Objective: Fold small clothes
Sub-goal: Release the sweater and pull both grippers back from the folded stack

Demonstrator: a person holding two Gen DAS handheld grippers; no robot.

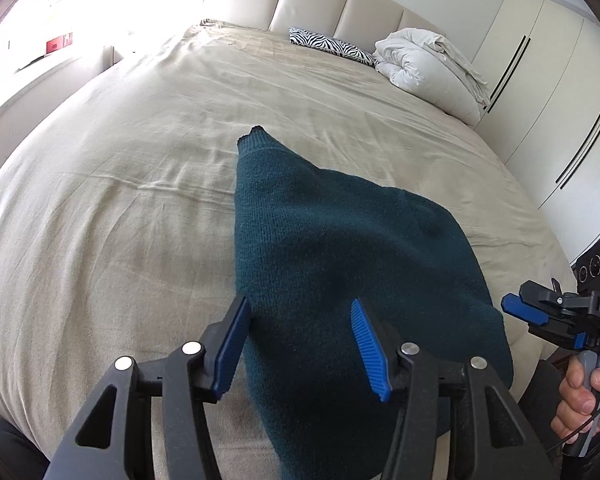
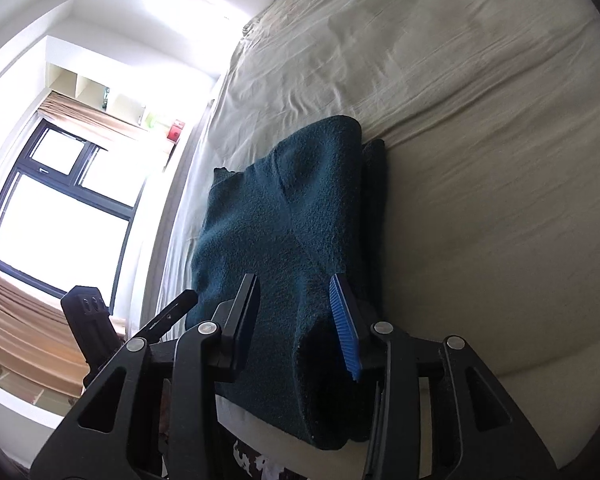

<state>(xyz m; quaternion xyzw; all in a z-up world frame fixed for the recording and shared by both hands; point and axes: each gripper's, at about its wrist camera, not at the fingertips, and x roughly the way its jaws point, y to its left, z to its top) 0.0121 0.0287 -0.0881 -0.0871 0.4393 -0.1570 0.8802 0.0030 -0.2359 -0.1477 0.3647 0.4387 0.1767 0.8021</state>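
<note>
A dark teal knitted garment (image 1: 340, 260) lies folded on the beige bed (image 1: 120, 200), one narrow end pointing toward the headboard. My left gripper (image 1: 300, 302) hovers over its near part, jaws open; one pad sits at the garment's left edge, the other above the knit. My right gripper (image 1: 510, 306), held by a hand (image 1: 580, 396), is at the garment's right corner. In the right wrist view the garment (image 2: 284, 208) shows layered folds, and the right gripper (image 2: 293, 280) stands open just above it. Neither gripper's pads press on the cloth.
A zebra-print pillow (image 1: 328, 44) and a bundled white duvet (image 1: 424, 68) lie near the padded headboard (image 1: 340, 0). White wardrobe doors (image 1: 560, 100) line the right side. A bright window (image 2: 60, 216) is beyond the bed's far edge.
</note>
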